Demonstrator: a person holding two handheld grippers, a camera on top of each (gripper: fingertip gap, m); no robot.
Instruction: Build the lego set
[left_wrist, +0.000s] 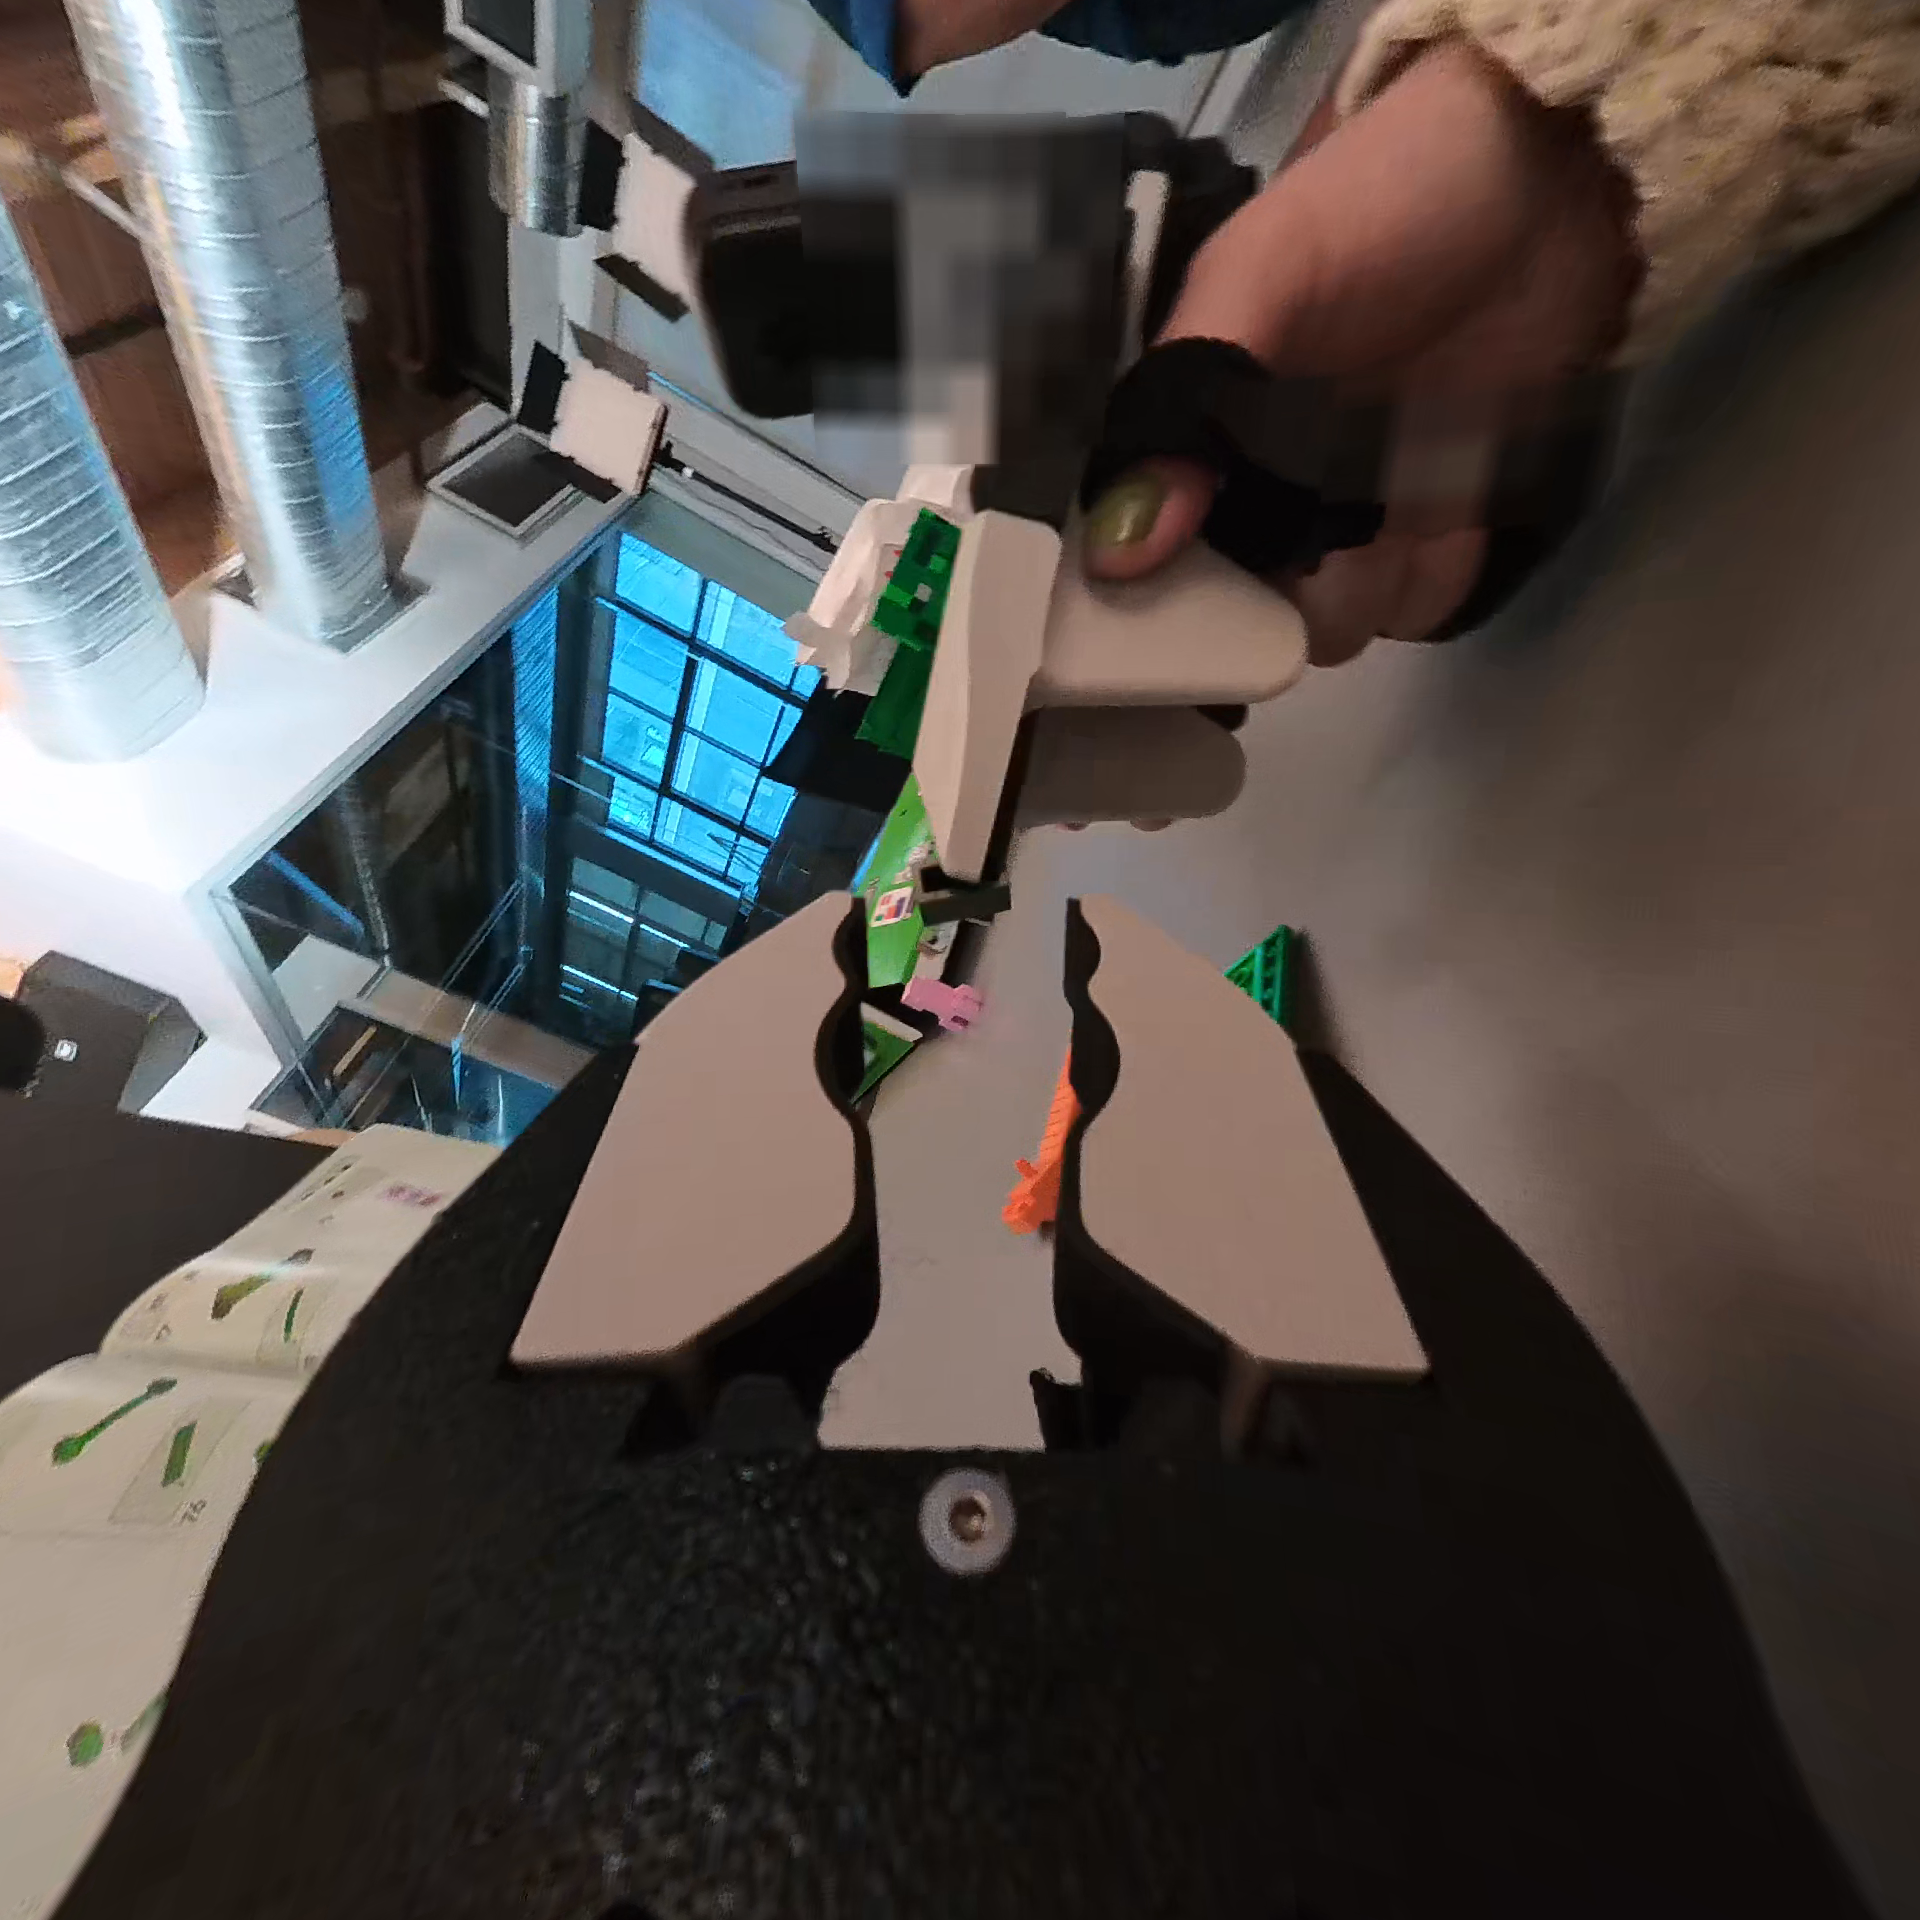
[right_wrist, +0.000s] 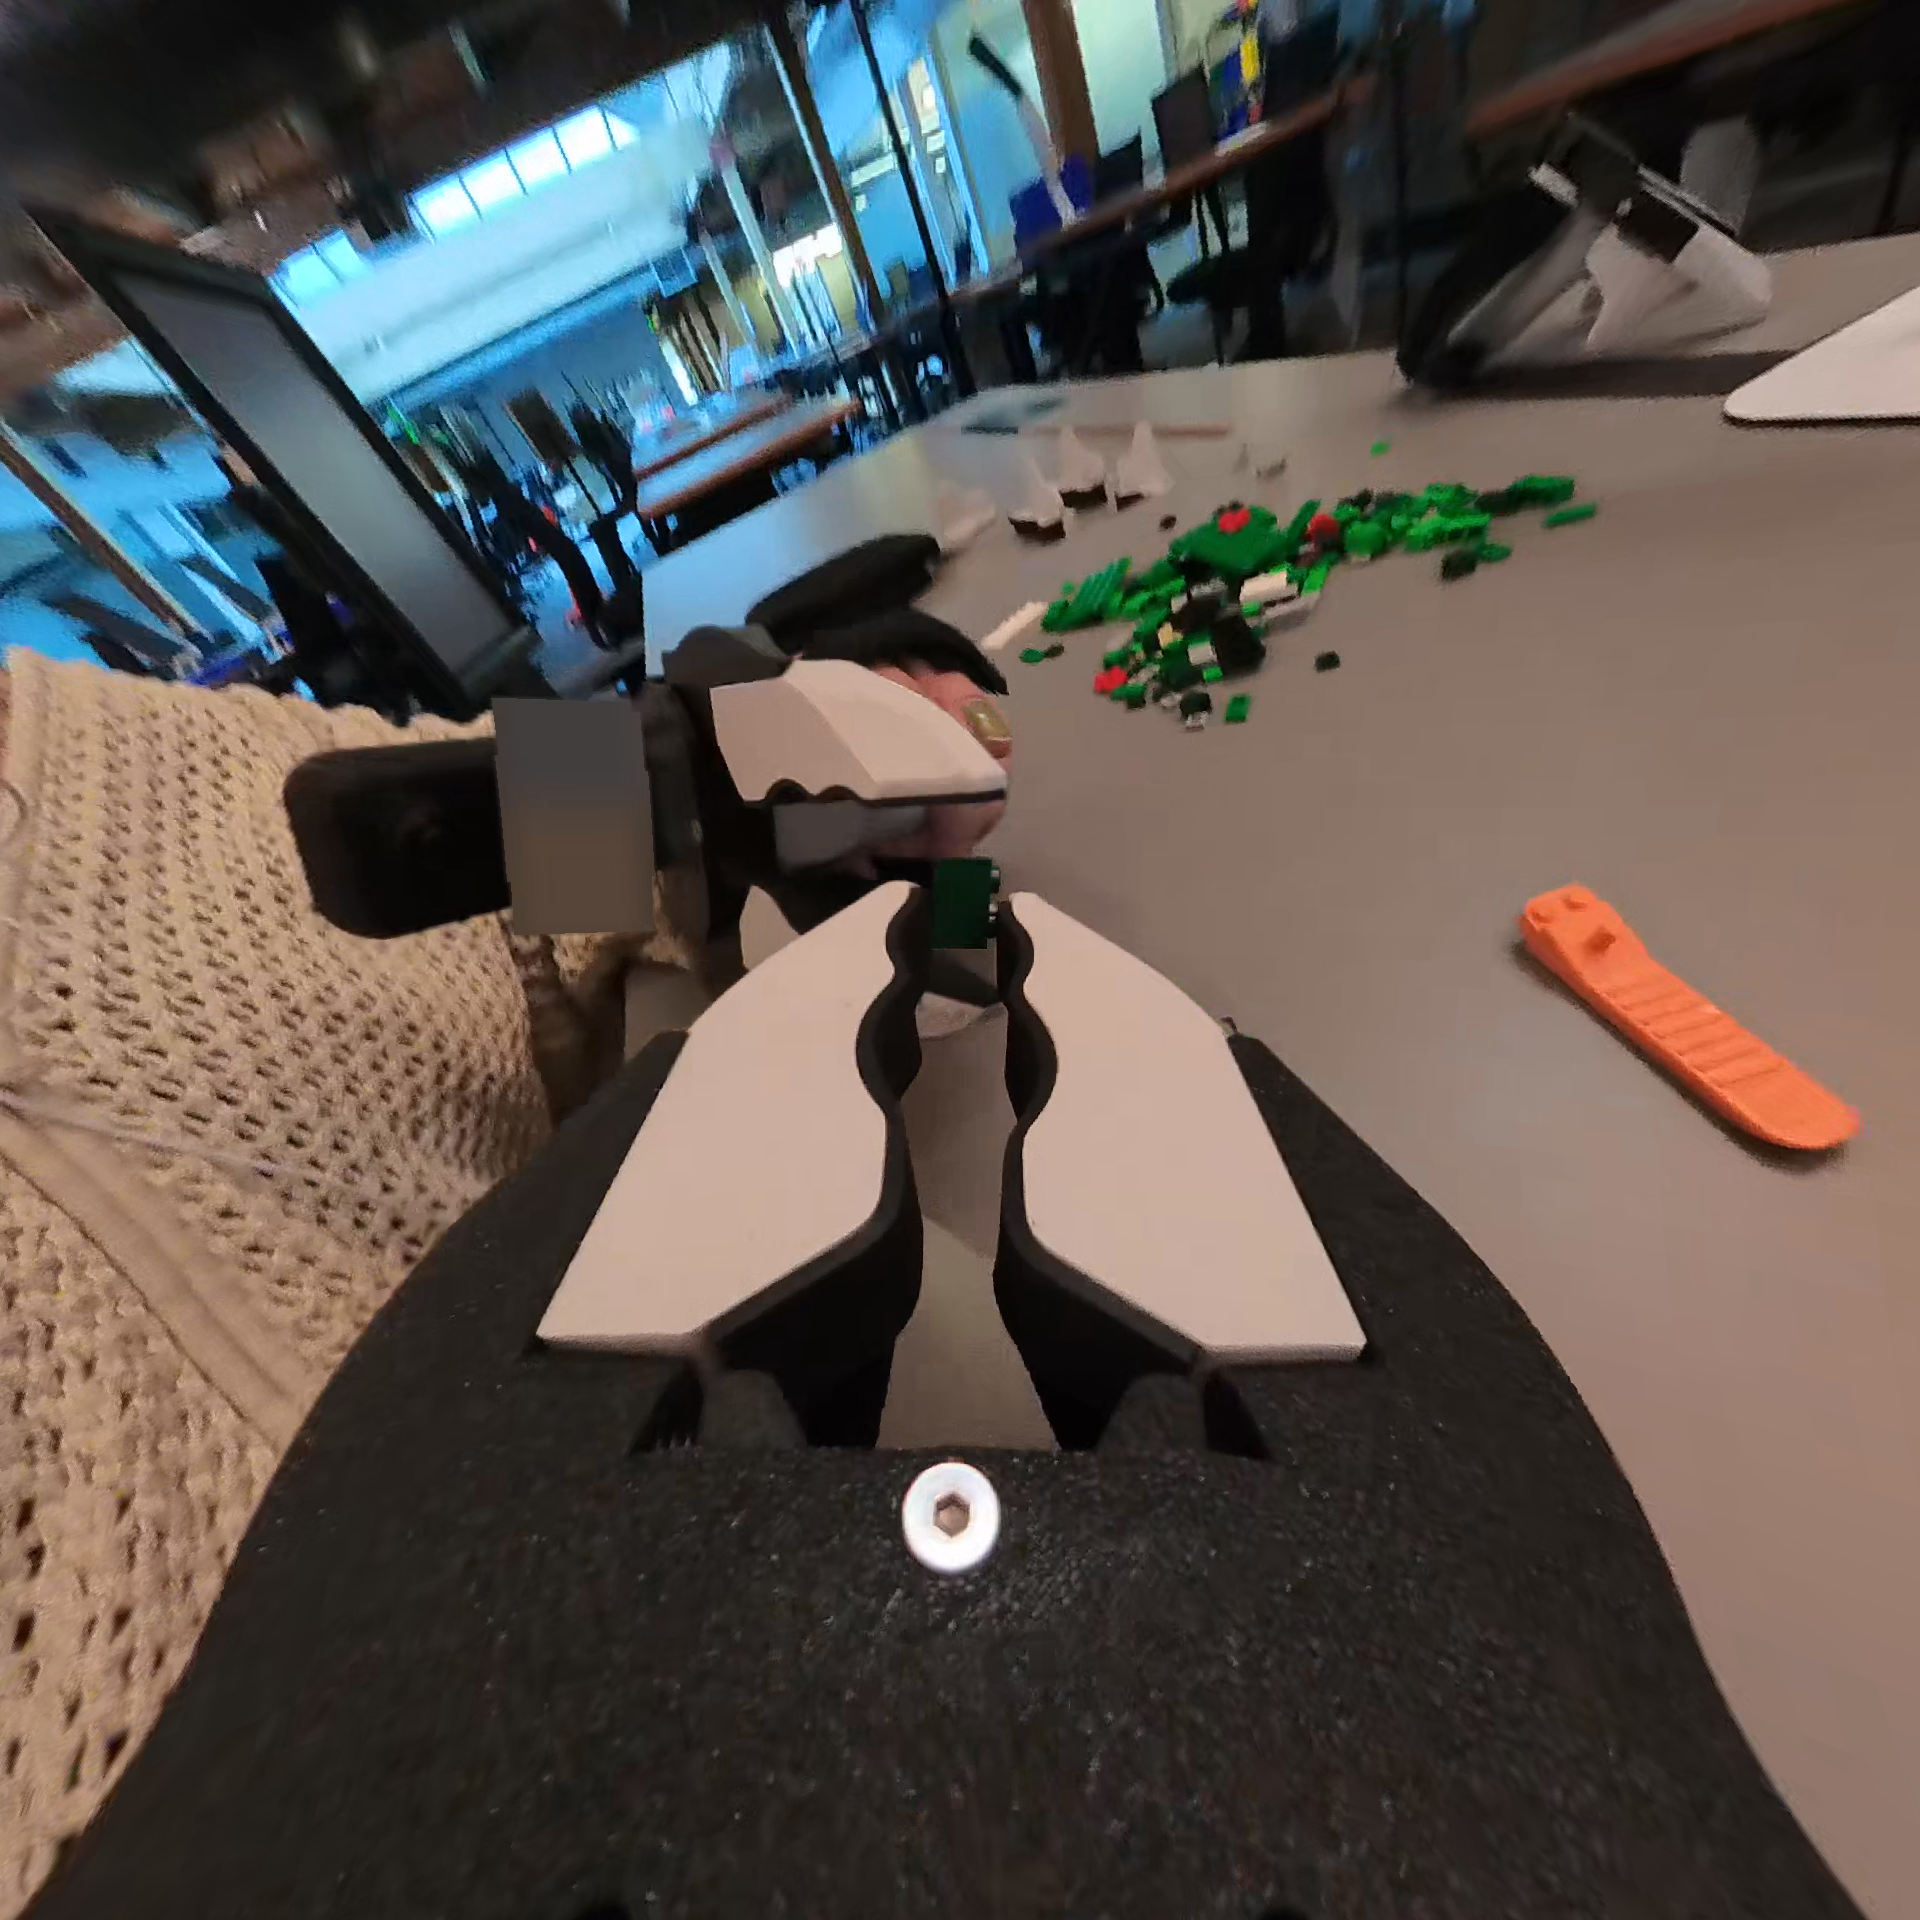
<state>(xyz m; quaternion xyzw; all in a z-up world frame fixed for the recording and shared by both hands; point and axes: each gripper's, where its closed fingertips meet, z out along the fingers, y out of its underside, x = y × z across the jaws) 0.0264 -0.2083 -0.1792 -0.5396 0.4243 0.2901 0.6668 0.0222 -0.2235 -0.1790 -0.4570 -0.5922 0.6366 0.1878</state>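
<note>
Here the right gripper (right_wrist: 961, 920) has its jaws clenched on a small dark green brick (right_wrist: 964, 906), held above the grey surface (right_wrist: 1455, 883), while the left gripper (left_wrist: 966, 914) hangs with jaws released, loose green bricks (right_wrist: 1247, 592) piled well beyond, orange separator tool (right_wrist: 1683, 1029) alongside.

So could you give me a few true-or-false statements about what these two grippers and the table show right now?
1. The right gripper pinches a small dark green brick. True.
2. The left gripper holds a brick too. False: its fingers are apart with nothing between them.
3. The orange brick separator lies on the grey table. True.
4. The loose brick pile is mostly blue. False: mostly green, with some red, white and black.
5. An open instruction booklet shows in the left wrist view. True.
</note>
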